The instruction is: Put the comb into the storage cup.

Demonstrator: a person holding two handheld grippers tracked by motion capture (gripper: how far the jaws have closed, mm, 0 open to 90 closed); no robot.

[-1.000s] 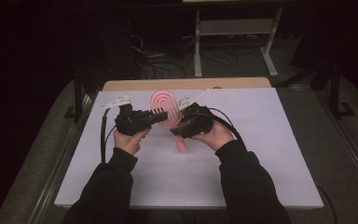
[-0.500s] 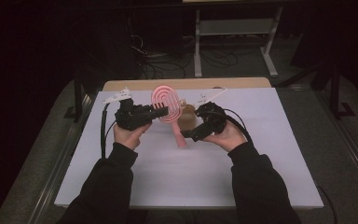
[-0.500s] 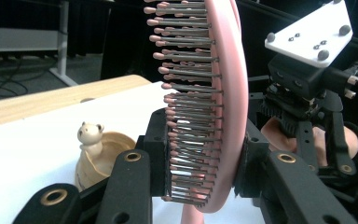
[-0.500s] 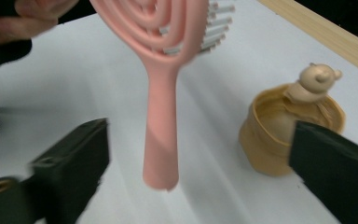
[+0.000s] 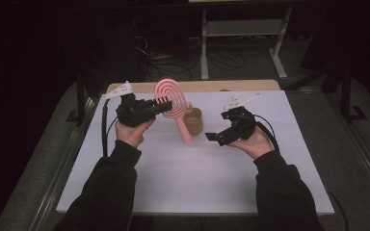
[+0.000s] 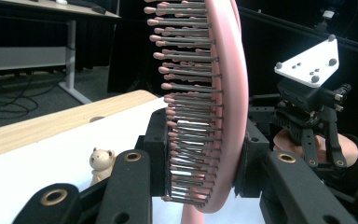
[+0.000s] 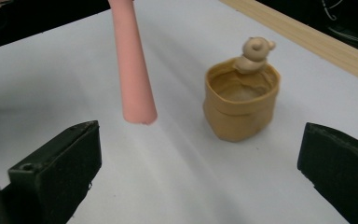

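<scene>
Pink oval hairbrush point(image 5: 170, 100), grey pink-tipped bristles, tapered handle, held upright

The right gripper point(image 5: 212, 137) let go of the pink hairbrush point(image 5: 171, 98), jaws opening, and drew away.

My high view dim, room black around a brightly lit white table point(image 5: 192, 178), soft shadows under my hands, pink hairbrush point(image 6: 214, 116) bristles sharp up close, background soft, black jaws blurred at frame edges
</scene>
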